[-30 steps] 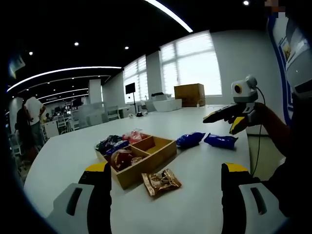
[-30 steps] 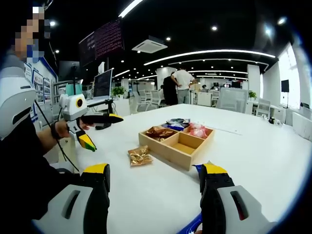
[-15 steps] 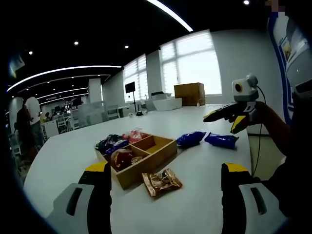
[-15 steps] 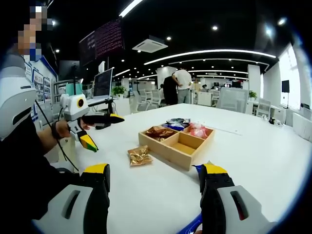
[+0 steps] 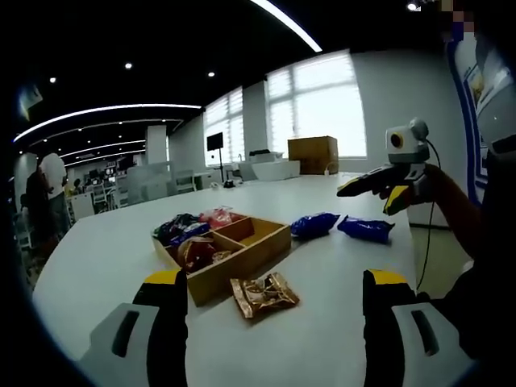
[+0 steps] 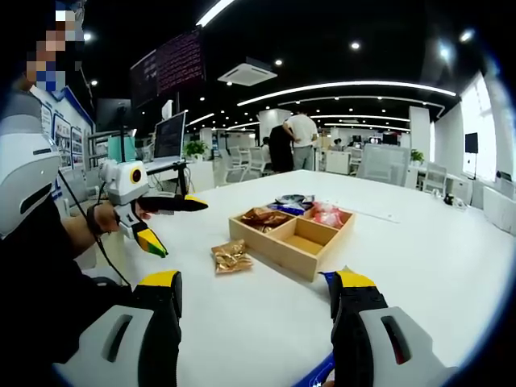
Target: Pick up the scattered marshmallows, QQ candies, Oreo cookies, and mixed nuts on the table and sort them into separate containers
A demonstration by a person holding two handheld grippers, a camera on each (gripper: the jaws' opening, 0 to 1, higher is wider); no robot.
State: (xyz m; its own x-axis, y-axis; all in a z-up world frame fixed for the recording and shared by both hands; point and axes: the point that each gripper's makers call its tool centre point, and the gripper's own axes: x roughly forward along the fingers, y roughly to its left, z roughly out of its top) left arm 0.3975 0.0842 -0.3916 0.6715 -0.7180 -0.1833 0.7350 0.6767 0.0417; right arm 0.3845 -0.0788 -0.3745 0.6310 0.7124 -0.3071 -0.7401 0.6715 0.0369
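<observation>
While both grippers hover above the white table (image 5: 339, 322), nothing is held:
Left gripper (image 5: 270, 302): jaws spread wide, empty, rising from 6 o'clock of the left gripper view; also seen in the right gripper view at 9 o'clock, jaws apart, in a person's hand.
Right gripper (image 6: 256, 302): jaws spread, empty; in the left gripper view it sits at 3 o'clock, held above the table's far edge, jaws parted.
Wooden tray (image 5: 256, 256): four compartments, centre of the table; in the right gripper view it lies just past 12 o'clock of the jaws (image 6: 284, 251).
Tray contents: dark blue-purple packets (image 5: 179, 230) and a red packet (image 5: 216, 216) in the far cells, a brown-red packet (image 5: 196, 251) in the near-left cell, one cell bare.
Brown snack packet (image 5: 264, 293): loose on the table, just beside the tray's near corner, between the left jaws; in the right gripper view at 10 o'clock of the tray (image 6: 231, 257).
Blue packets: two on the table at 2 o'clock of the tray, one (image 5: 314, 225) near it, one (image 5: 365, 230) below the right gripper; a blue edge (image 6: 316, 372) pokes out by the right jaw.
Obstruction: none between the jaws and the brown packet.
Surroundings: people standing (image 6: 293, 141) beyond the table, office desks and chairs, bright windows (image 5: 316, 109), a wooden box (image 5: 314, 155) on a far counter.
</observation>
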